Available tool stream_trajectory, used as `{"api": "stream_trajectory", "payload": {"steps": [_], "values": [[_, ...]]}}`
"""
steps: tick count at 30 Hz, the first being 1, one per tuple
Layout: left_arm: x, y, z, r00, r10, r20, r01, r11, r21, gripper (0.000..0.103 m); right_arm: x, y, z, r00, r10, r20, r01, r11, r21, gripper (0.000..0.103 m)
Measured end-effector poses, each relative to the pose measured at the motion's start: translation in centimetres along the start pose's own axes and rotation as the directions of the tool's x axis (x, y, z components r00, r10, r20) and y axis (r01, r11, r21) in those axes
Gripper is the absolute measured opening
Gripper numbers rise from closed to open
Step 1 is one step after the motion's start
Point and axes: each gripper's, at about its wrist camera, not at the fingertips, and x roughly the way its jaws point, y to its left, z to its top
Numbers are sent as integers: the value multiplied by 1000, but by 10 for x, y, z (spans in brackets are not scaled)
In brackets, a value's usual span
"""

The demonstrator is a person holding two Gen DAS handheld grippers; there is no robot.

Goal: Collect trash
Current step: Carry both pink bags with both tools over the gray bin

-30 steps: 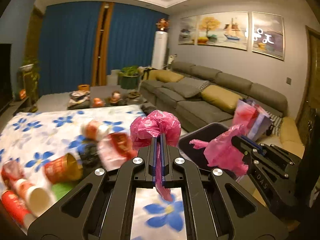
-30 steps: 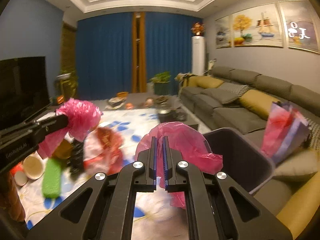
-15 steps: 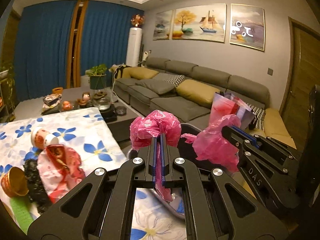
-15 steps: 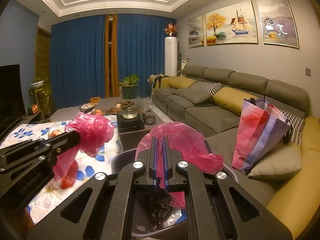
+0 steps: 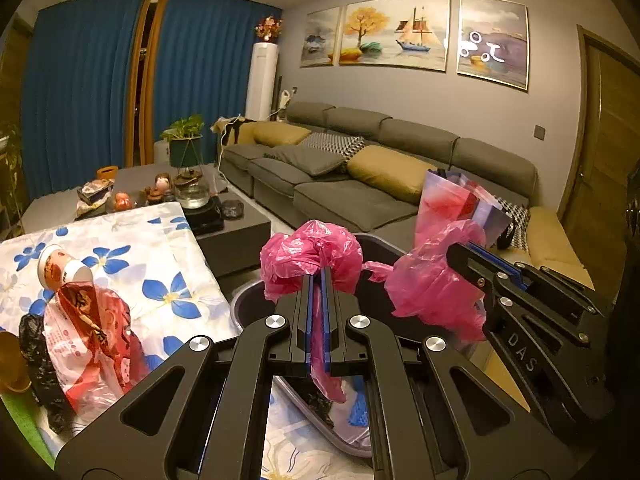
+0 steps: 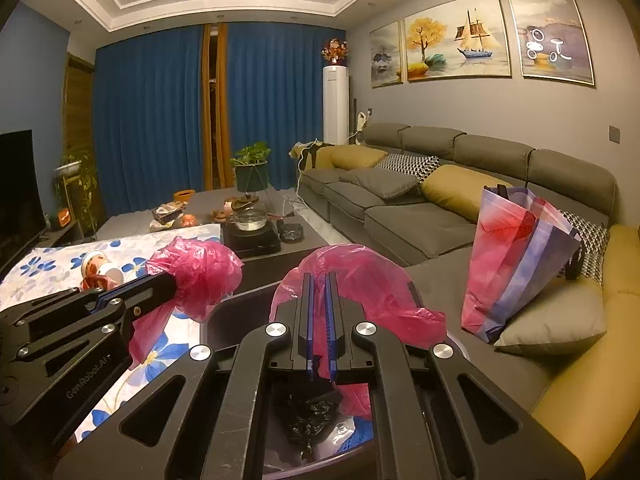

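Two grippers are seen in the left wrist view, each pinching pink plastic. The left gripper [image 5: 318, 280] is pressed together on a bunched wad of the pink bag [image 5: 310, 256], held above the near rim of the gray bin [image 5: 250, 306]. The right gripper [image 5: 464, 254] is clamped on a second bunch of pink plastic over the bin's far side. Left of the bin, on the flowered cloth [image 5: 132, 248], one paper cup [image 5: 60, 268], one red-and-white wrapper [image 5: 92, 336] and one black bag [image 5: 36, 352] are counted.

In the right wrist view, the right gripper [image 6: 318, 280] is closed on pink plastic directly over the bin [image 6: 240, 312], in which dark crumpled trash [image 6: 308, 416] is visible. One striped gift bag [image 6: 516, 256] is propped on the sofa [image 6: 420, 220], right of the bin.
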Motion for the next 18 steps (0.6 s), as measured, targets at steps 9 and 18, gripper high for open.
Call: {"api": "stream_trajectory", "payload": {"steps": [9, 18], "values": [[13, -1, 0, 1000, -13, -10, 13, 1000, -6, 3, 8, -4, 1, 1000, 2, -12, -2, 1000, 9, 6], [23, -4, -2, 999, -23, -28, 23, 1000, 0, 3, 13, -9, -1, 1000, 7, -21, -6, 1000, 20, 6]]}}
